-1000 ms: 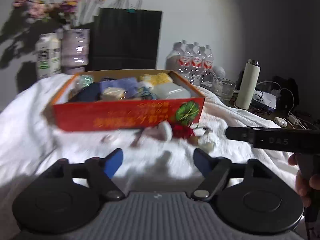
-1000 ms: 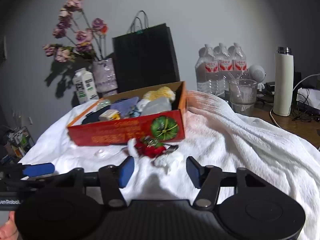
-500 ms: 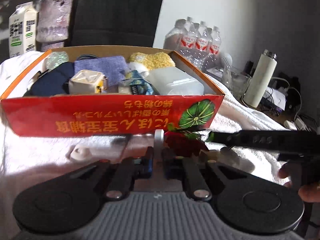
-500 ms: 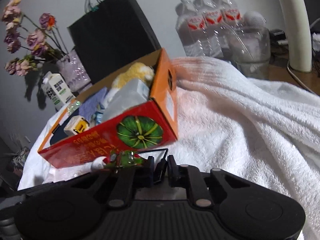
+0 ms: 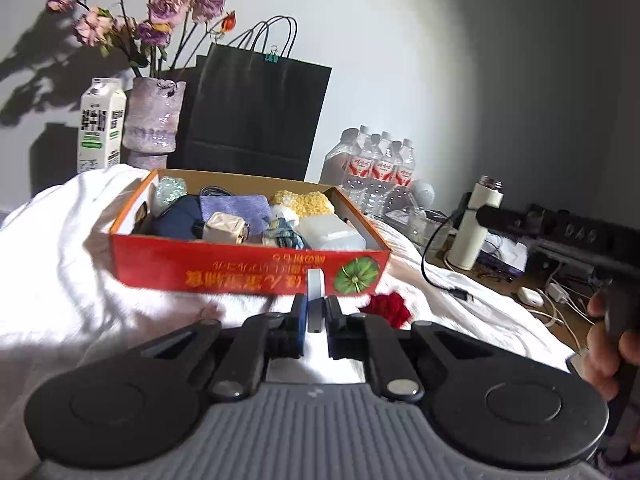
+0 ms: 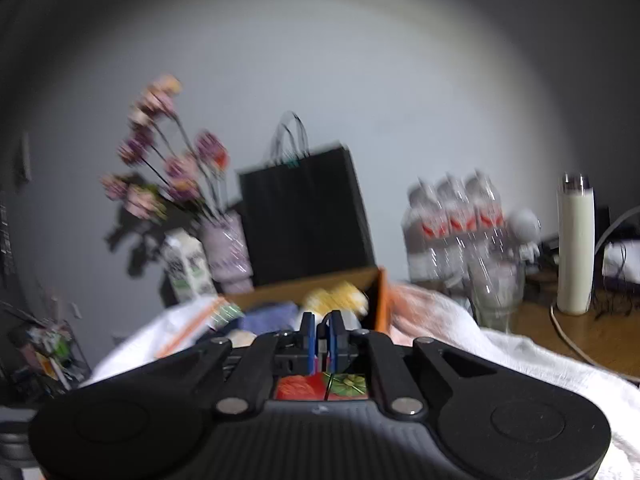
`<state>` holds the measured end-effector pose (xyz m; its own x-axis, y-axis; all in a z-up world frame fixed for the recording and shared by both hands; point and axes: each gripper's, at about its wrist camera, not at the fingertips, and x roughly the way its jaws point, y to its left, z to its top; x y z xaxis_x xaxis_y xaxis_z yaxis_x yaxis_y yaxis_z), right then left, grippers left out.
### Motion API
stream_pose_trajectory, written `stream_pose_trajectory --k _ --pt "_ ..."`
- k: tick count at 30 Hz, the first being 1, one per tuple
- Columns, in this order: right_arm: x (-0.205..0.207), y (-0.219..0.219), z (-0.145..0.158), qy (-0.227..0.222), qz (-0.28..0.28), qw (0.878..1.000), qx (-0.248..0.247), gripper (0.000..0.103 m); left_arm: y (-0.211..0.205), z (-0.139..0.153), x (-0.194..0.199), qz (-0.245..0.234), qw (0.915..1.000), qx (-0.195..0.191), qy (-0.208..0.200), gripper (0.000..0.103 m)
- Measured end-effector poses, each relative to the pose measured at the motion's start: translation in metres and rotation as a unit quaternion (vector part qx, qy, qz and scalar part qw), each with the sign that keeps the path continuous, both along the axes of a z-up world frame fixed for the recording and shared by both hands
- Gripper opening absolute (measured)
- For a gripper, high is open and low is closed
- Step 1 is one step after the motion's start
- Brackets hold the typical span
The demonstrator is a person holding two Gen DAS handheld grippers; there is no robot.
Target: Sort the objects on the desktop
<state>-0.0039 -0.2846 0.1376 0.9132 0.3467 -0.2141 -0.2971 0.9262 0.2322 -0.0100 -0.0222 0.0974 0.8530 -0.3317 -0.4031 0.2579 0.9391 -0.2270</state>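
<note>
Left claw (image 5: 315, 312) is pinched on a flat white disc-shaped thing (image 5: 315, 286), lifted off the white towel (image 5: 80, 280) since half a second ago, red cardboard box (image 5: 248, 270) just ahead. Right claw (image 6: 322, 338) squeezes a thin dark wire (image 6: 323, 322), raised over the box; view's blurry.
</note>
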Motion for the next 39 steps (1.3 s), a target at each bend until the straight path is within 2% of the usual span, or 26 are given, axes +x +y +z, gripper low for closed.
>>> stream_pose_trajectory --k 8,12,18,23,27,31,36,39 --pt "-0.077 0.011 0.01 -0.002 0.06 0.998 -0.002 0.005 0.017 -0.002 -0.069 -0.004 1.0 -0.007 -0.001 0.01" --pt "-0.106 0.015 0.002 0.02 0.075 0.997 -0.007 0.005 0.02 -0.008 -0.092 -0.006 1.0 0.0 0.003 0.01" --pt "-0.129 0.026 -0.006 0.025 0.071 0.997 -0.032 0.005 0.018 -0.006 -0.111 -0.008 0.9999 -0.002 -0.009 0.01" --pt "-0.126 0.029 -0.006 0.015 0.062 0.997 -0.033 0.005 0.02 -0.002 -0.106 0.002 0.9998 -0.004 -0.019 0.01" --pt "-0.109 0.03 0.005 0.009 0.062 0.997 -0.047 0.005 0.029 0.01 -0.085 -0.001 0.9994 -0.009 -0.034 0.01" --pt "-0.078 0.032 0.034 -0.028 0.062 0.995 -0.071 0.005 0.042 0.037 -0.043 0.004 0.9989 -0.005 -0.047 0.01" --pt "-0.006 0.035 0.078 -0.062 0.047 0.991 -0.109 0.005 0.055 0.07 0.046 0.02 0.9991 0.017 -0.033 0.01" --pt "0.056 0.039 0.093 -0.05 0.046 0.99 -0.12 0.005 0.061 0.079 0.108 0.03 0.9994 0.017 0.001 0.01"
